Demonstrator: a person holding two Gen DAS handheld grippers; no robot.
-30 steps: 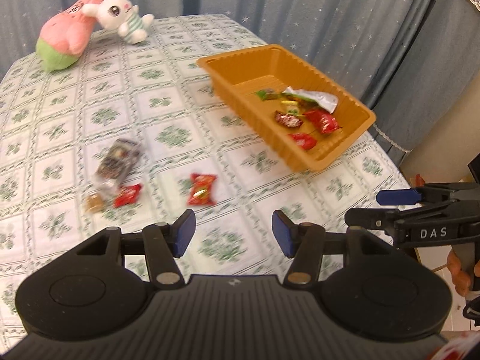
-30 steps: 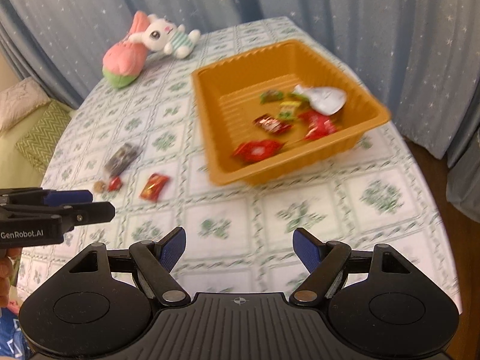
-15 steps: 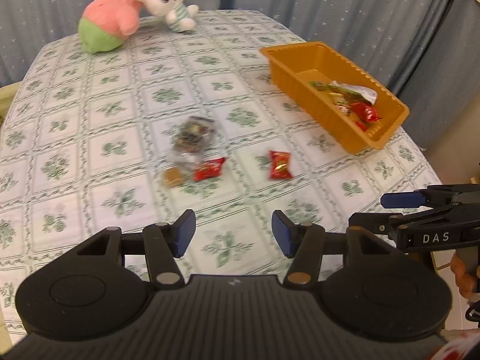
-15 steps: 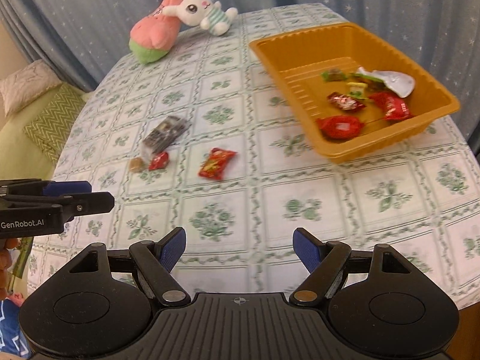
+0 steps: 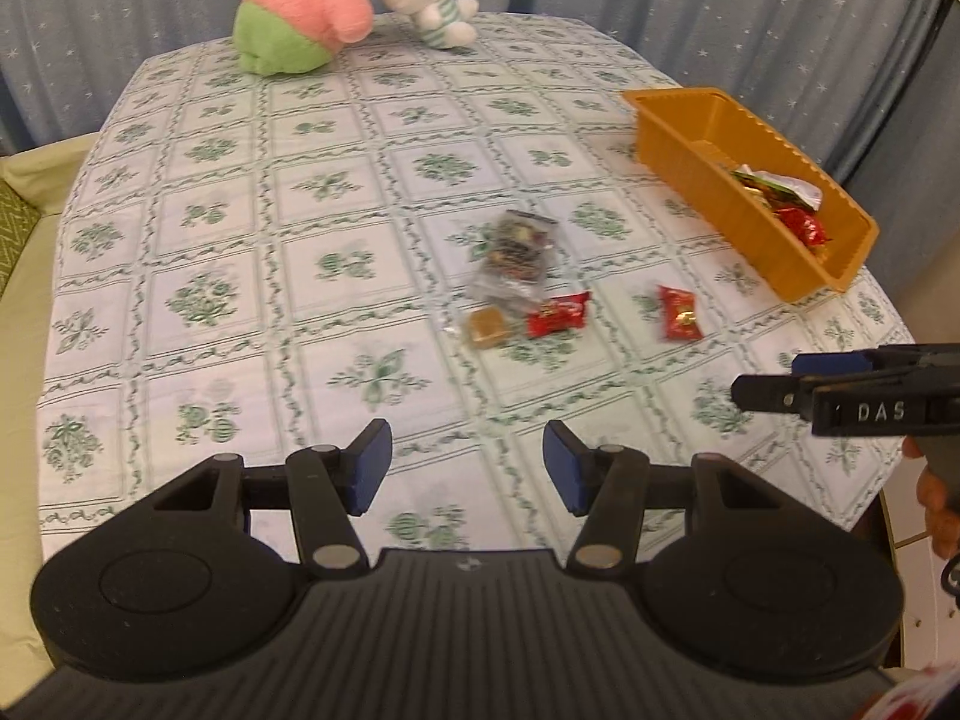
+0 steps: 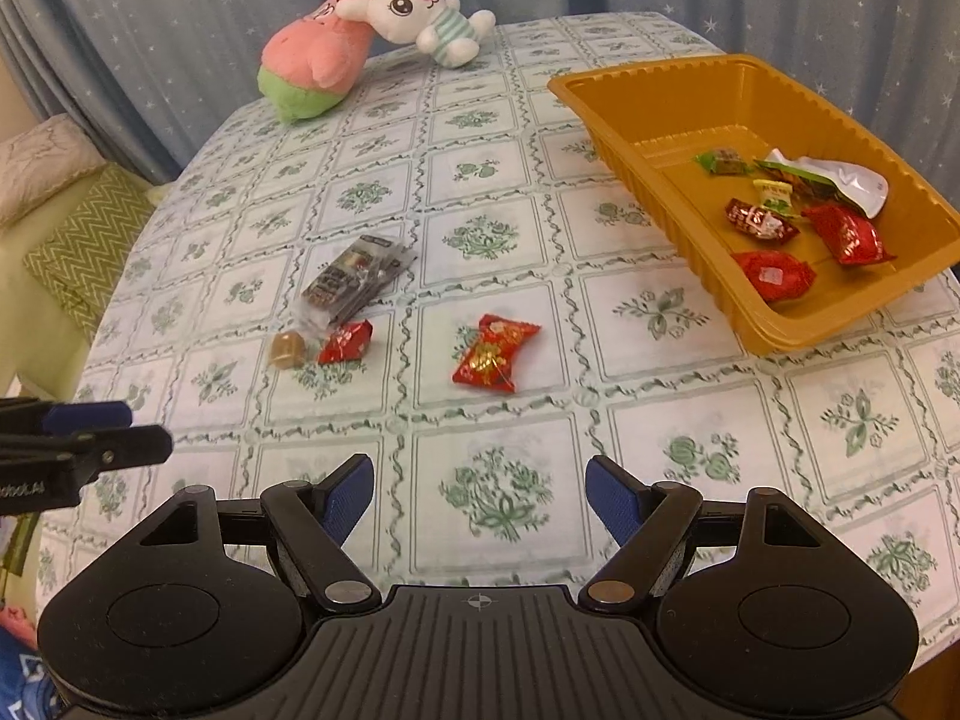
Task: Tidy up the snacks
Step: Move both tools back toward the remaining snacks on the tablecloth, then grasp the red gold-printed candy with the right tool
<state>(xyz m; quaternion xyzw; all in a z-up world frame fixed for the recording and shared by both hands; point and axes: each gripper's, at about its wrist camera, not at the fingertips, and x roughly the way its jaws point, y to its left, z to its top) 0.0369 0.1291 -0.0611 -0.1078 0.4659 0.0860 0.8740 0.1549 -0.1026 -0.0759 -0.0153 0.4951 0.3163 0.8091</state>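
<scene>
Both grippers, left [image 5: 467,471] and right [image 6: 480,501], gape empty. Loose snacks: red candy [image 6: 495,352] beside orange tray [image 6: 678,216], clear packet [image 6: 354,282] farther off. Risk: slick wrappers skid from pads; crowded small sweets get grabbed together.

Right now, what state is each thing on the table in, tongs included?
Left tongs: open, empty.
Right tongs: open, empty.
Orange tray: upright, partly filled with snacks.
Big red candy: loose on tablecloth, wrapped.
Small red candy: loose, beside brown candy.
Clear snack pack: lying flat, outside tray.
Plush toys: lying together at far edge.
</scene>
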